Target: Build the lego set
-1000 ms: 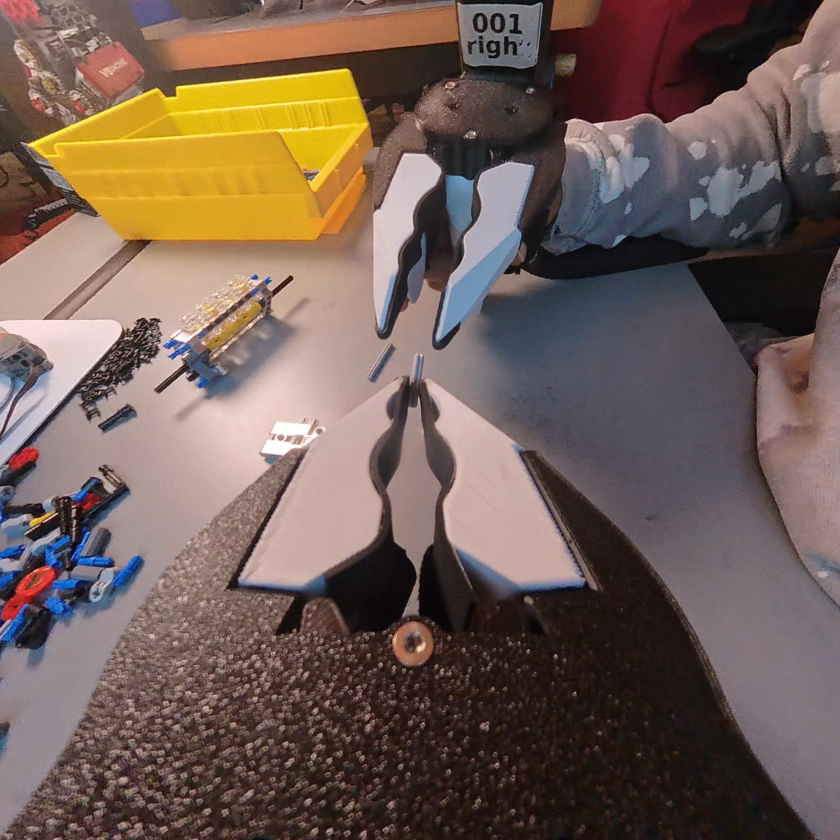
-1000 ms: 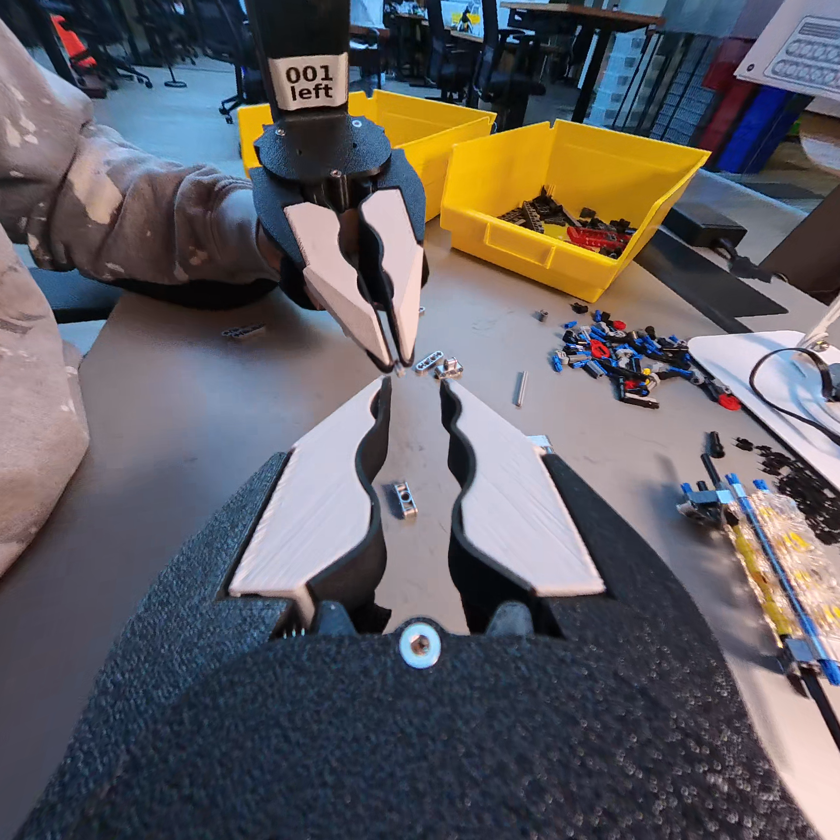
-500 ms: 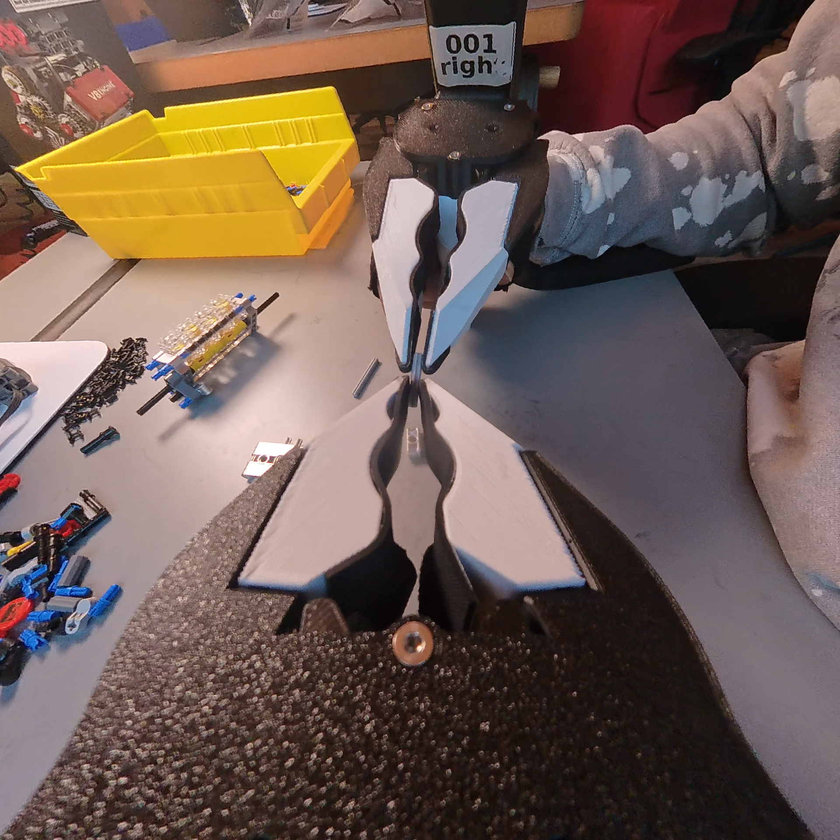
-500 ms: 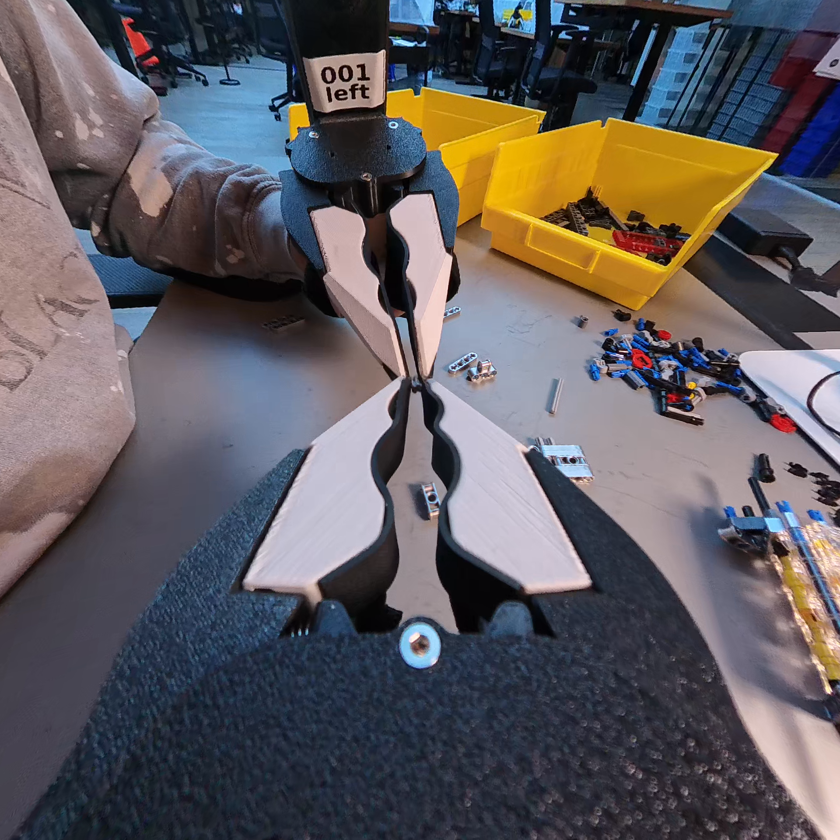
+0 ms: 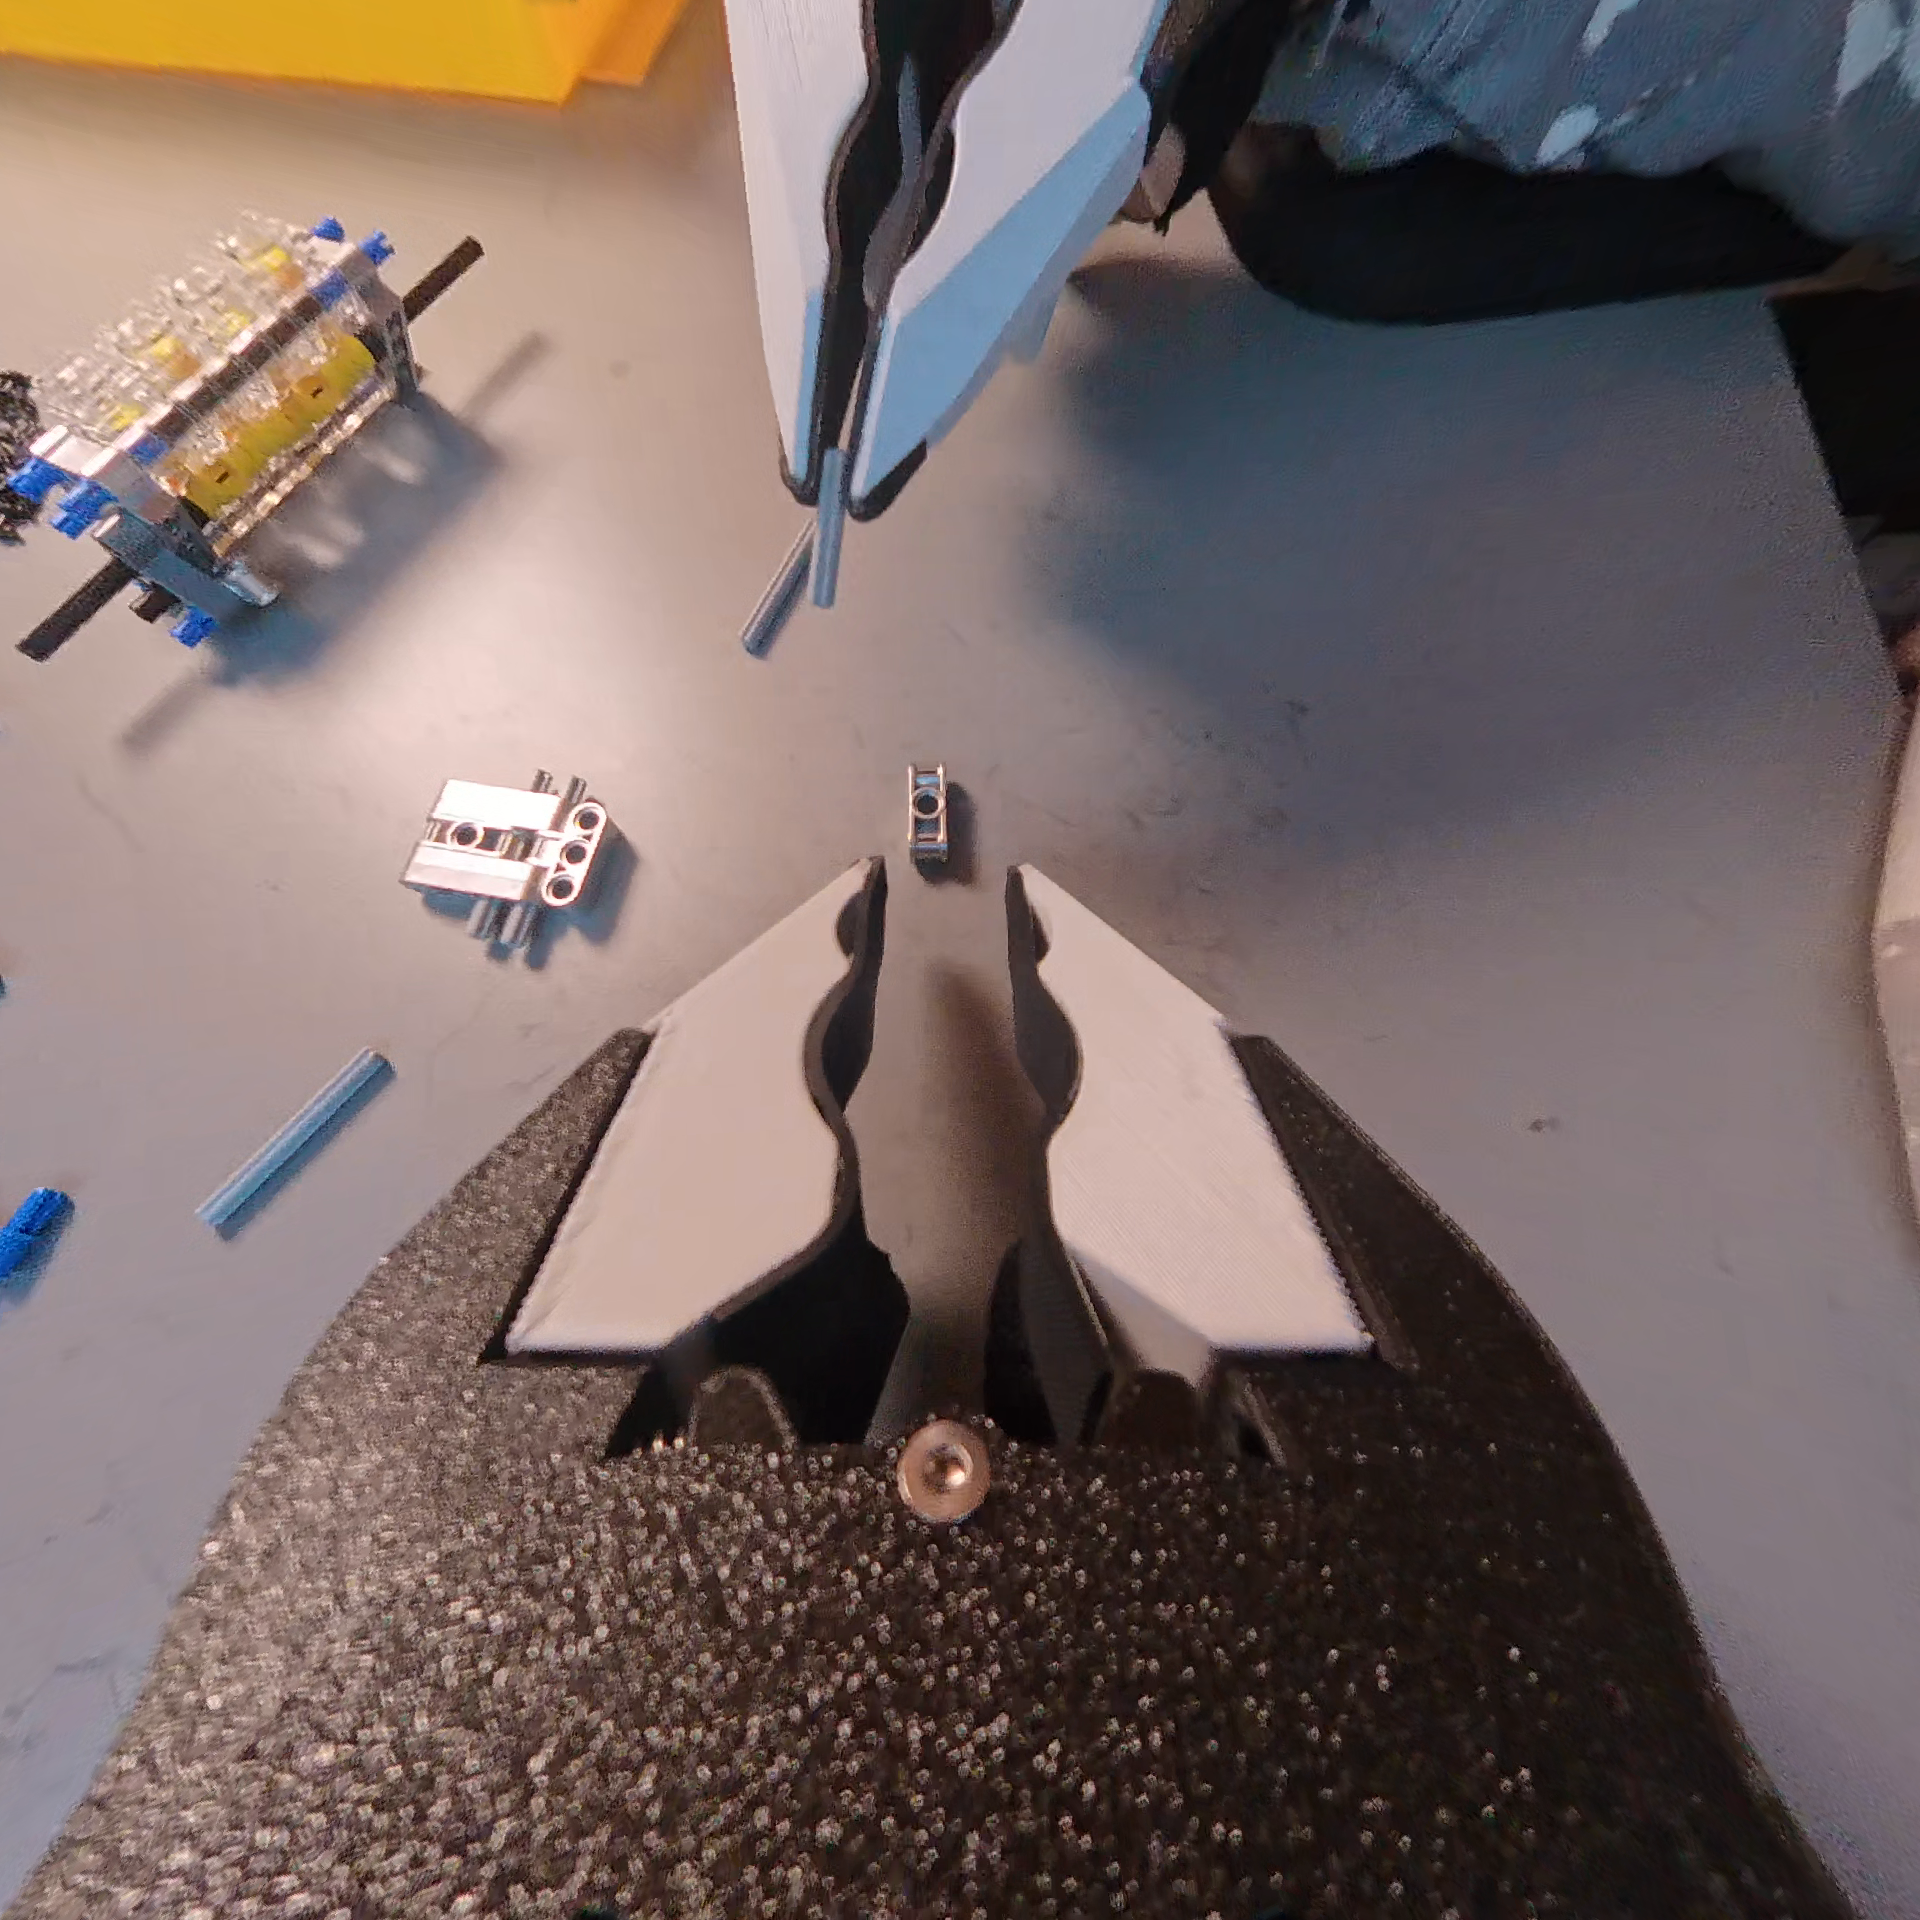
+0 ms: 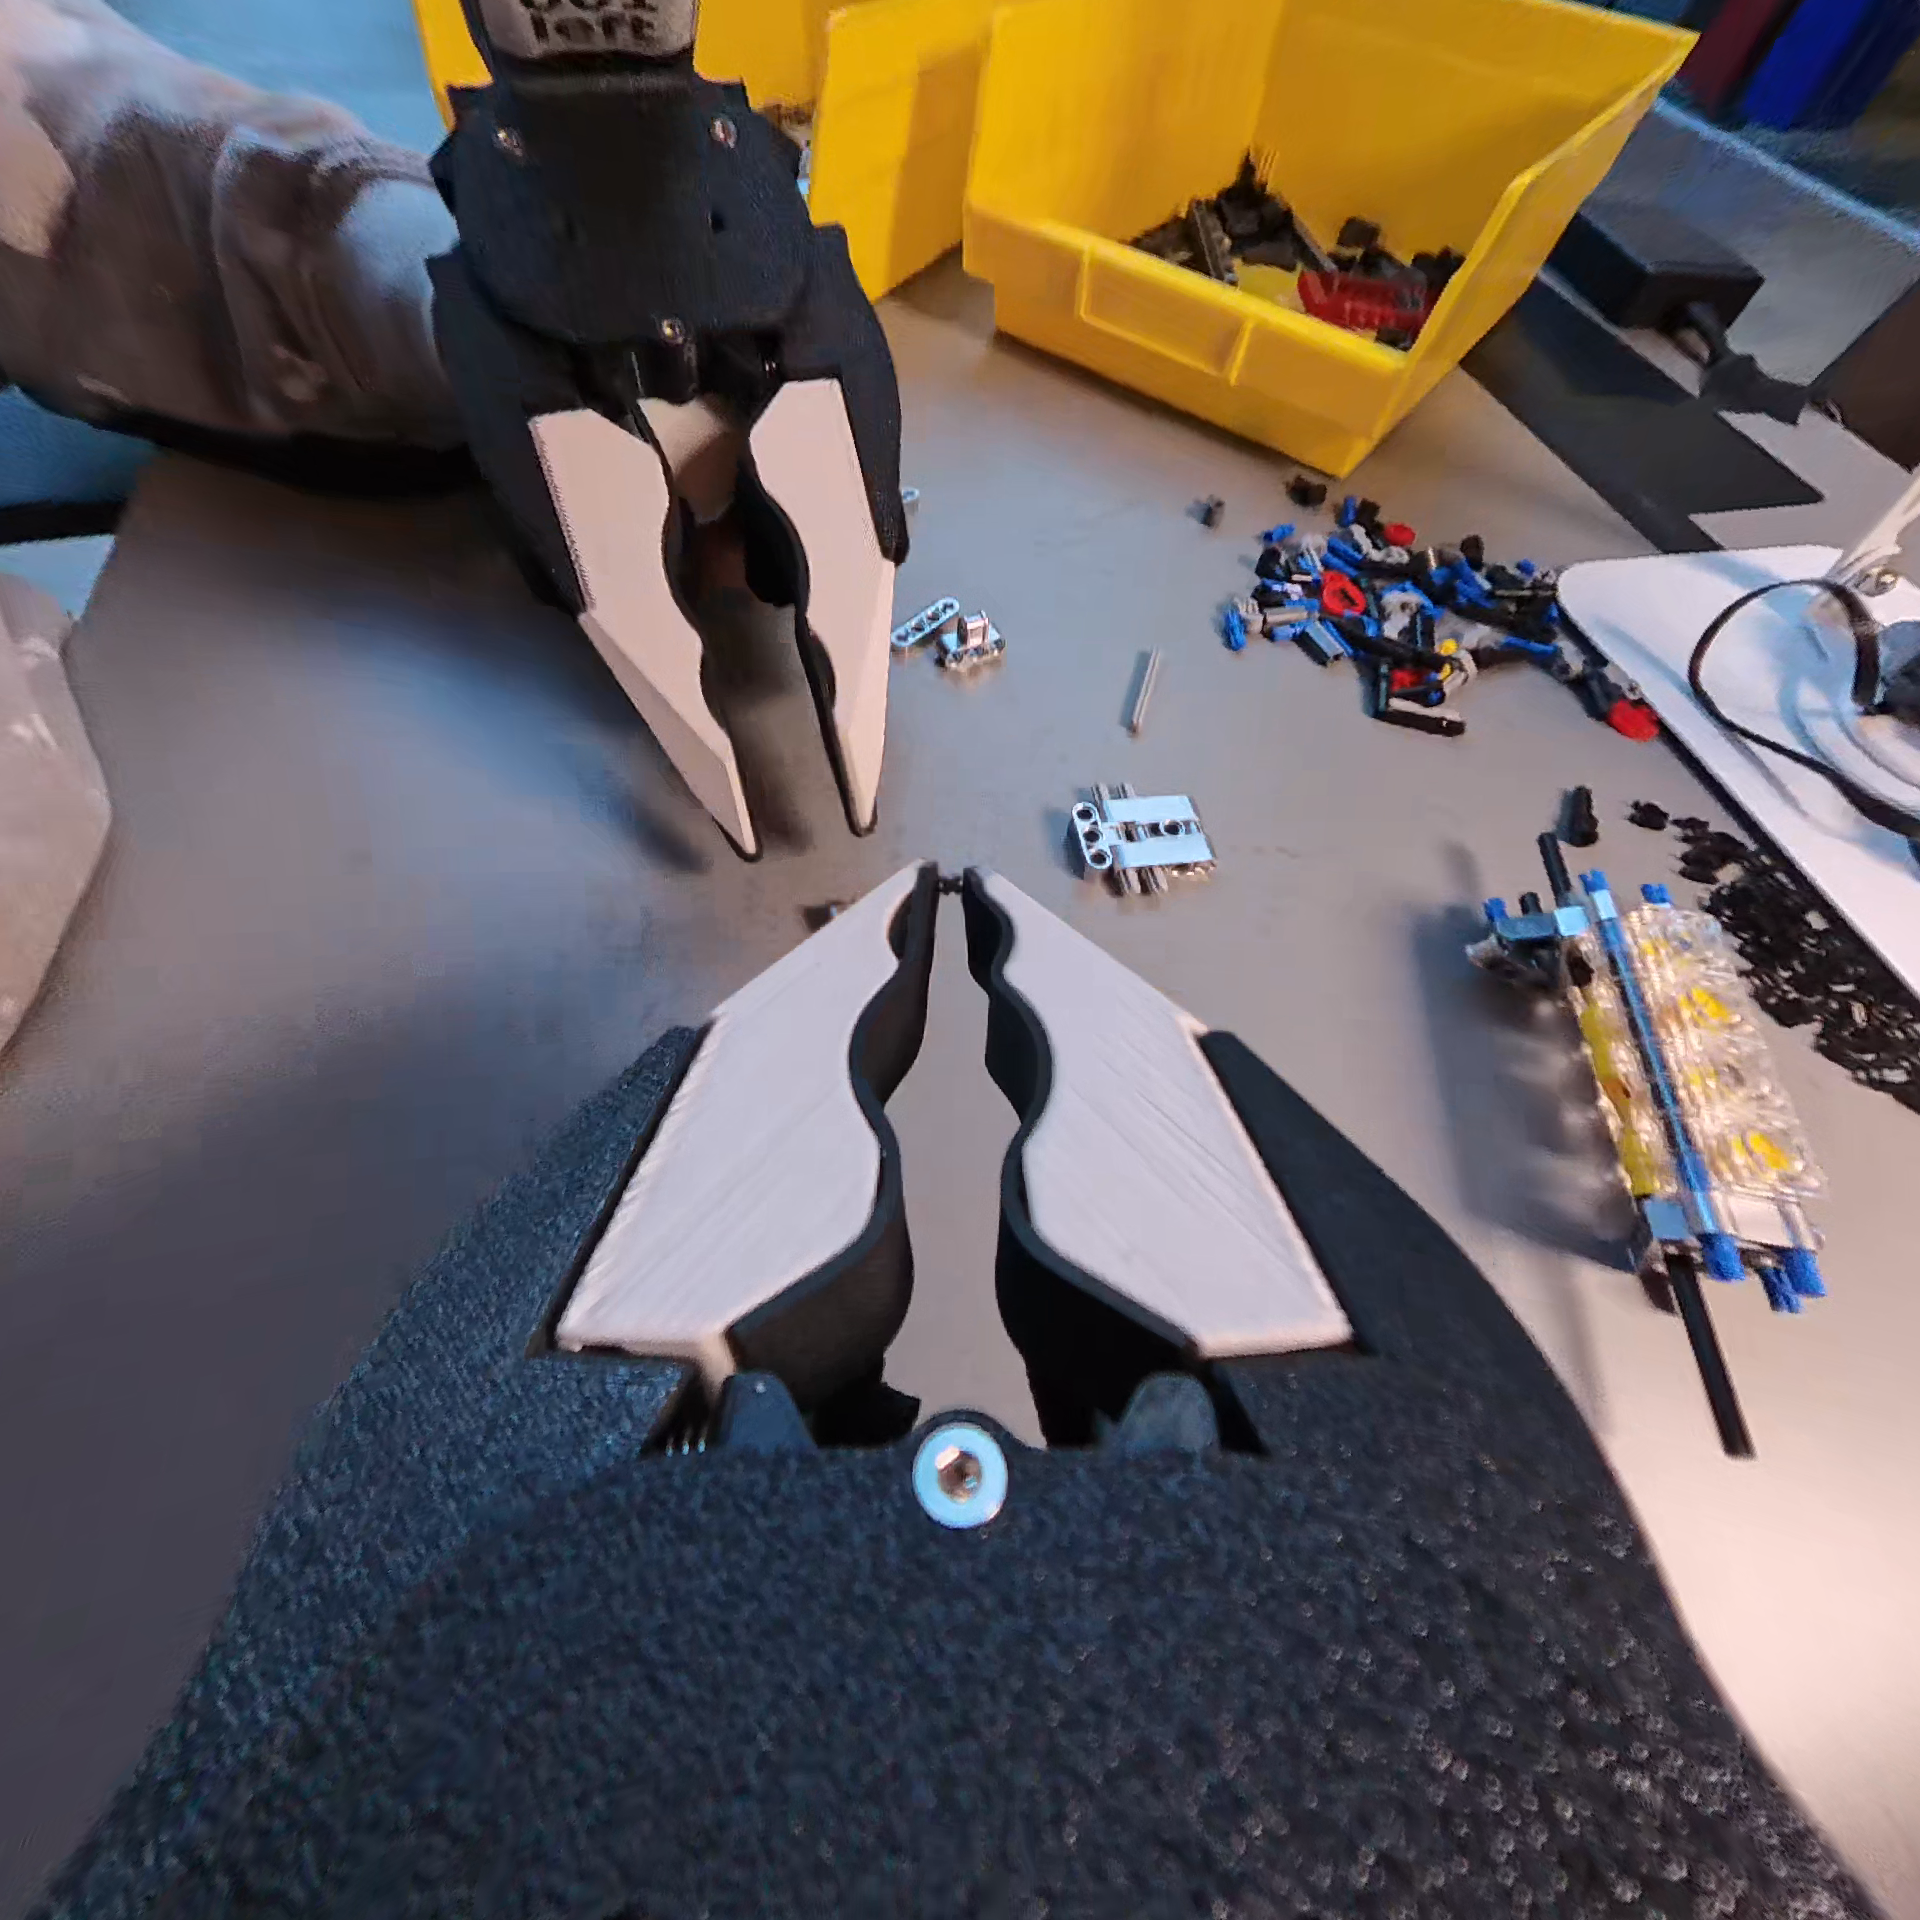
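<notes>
My left gripper [image 5: 948, 868] is open and empty, low over the grey table [image 5: 1403, 727]. A small grey connector piece [image 5: 925, 816] lies on the table just ahead of its fingertips, not touched. My right gripper [image 6: 948, 881] is shut on a short grey axle [image 5: 826, 530]. In the left wrist view that axle sticks out below the right gripper's closed tips [image 5: 831, 488], above the table. In the right wrist view only the axle's dark end [image 6: 948, 883] shows between the pads. The open left gripper [image 6: 805, 831] stands just beyond it.
A grey block assembly [image 5: 514, 847], two loose grey axles [image 5: 296, 1138] [image 5: 774, 603] and a clear-and-yellow assembly [image 5: 218, 416] lie to the left. Yellow bins [image 6: 1247, 312], a pile of small parts [image 6: 1392, 613] and a white pad [image 6: 1766, 644] sit farther off. A person's sleeve [image 5: 1558, 83] shows. One gripper's finger ends stand about 7 centimetres off the other's.
A second ago my left gripper held the axle and the right was open. The right closed on it; then the left let go, opened and dropped toward the small connector piece.
</notes>
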Tool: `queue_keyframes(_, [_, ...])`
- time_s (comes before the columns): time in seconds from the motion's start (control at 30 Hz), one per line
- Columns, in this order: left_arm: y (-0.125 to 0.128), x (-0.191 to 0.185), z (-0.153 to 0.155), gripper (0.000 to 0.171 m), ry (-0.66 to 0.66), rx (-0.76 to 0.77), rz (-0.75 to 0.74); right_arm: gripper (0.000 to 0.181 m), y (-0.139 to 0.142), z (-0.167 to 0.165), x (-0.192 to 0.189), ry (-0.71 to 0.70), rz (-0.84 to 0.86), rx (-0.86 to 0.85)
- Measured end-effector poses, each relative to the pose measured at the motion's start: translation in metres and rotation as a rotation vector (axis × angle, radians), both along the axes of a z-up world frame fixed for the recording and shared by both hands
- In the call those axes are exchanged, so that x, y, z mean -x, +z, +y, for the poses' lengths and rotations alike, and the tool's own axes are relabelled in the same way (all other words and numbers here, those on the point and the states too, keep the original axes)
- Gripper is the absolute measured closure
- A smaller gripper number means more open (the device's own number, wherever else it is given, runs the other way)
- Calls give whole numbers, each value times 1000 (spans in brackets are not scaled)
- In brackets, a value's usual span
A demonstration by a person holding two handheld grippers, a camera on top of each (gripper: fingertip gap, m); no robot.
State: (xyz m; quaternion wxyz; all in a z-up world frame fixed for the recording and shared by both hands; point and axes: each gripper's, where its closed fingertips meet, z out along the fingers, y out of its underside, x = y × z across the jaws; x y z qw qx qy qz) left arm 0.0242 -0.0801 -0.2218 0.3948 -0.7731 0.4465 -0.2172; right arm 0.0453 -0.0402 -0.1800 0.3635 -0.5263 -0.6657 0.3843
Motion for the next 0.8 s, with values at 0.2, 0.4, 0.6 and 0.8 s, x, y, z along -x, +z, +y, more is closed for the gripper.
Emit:
queue_keyframes(0.2, [-5, -8, 9, 155, 42, 42, 19, 178, -12, 0, -2, 1, -75, -53])
queue_keyframes(0.4, [-5, -9, 20, 158, 115, 136, -35, 178, -8, 5, -3, -26, -69, -76])
queue_keyframes(0.6, [-11, -10, 17, 158, 93, 123, 19, 178, -4, 6, -4, -34, -59, -92])
queue_keyframes(0.8, [-14, -11, 12, 158, 62, 94, 57, 178, -6, 4, -4, -28, -67, -94])
